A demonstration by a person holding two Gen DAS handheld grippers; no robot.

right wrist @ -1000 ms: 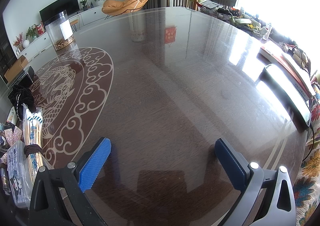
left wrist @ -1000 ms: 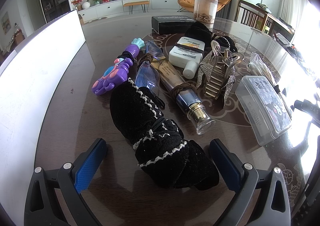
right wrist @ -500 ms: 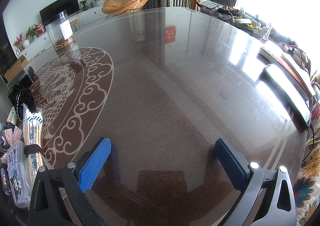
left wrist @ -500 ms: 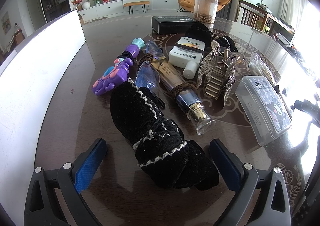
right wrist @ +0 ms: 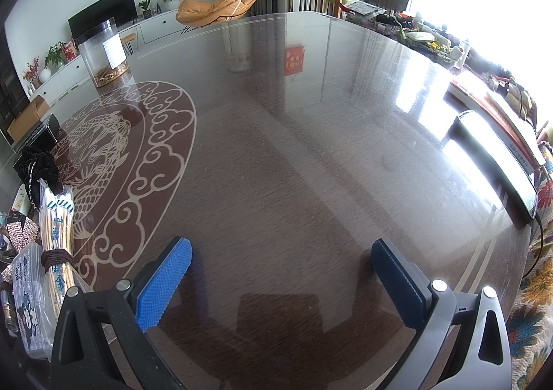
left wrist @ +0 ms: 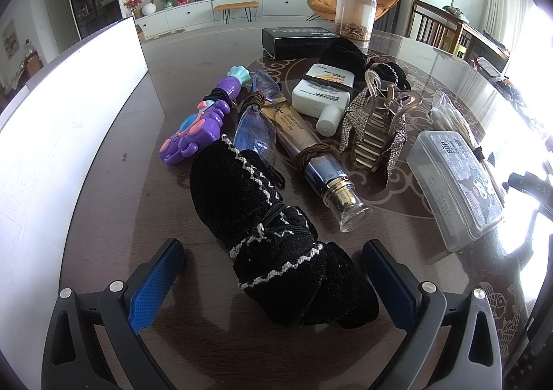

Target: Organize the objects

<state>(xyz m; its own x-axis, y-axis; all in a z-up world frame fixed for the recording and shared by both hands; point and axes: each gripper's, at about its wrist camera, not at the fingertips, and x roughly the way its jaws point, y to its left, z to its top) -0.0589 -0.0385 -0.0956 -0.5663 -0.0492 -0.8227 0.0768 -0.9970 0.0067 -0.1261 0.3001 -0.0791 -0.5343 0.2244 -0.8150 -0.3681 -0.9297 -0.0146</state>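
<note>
In the left wrist view my left gripper is open, its blue pads on either side of a black velvet scrunchie bundle with white trim. Behind it lie a purple toy, a clear blue pouch, a gold cosmetic tube, a white lotion bottle, a rhinestone hair claw, a clear plastic case and a bag of cotton swabs. My right gripper is open and empty over the bare dark table.
A white box wall stands along the left. A black box and a clear jar stand at the back. In the right wrist view the swab bag and case lie far left; a laminator-like device sits at the right edge.
</note>
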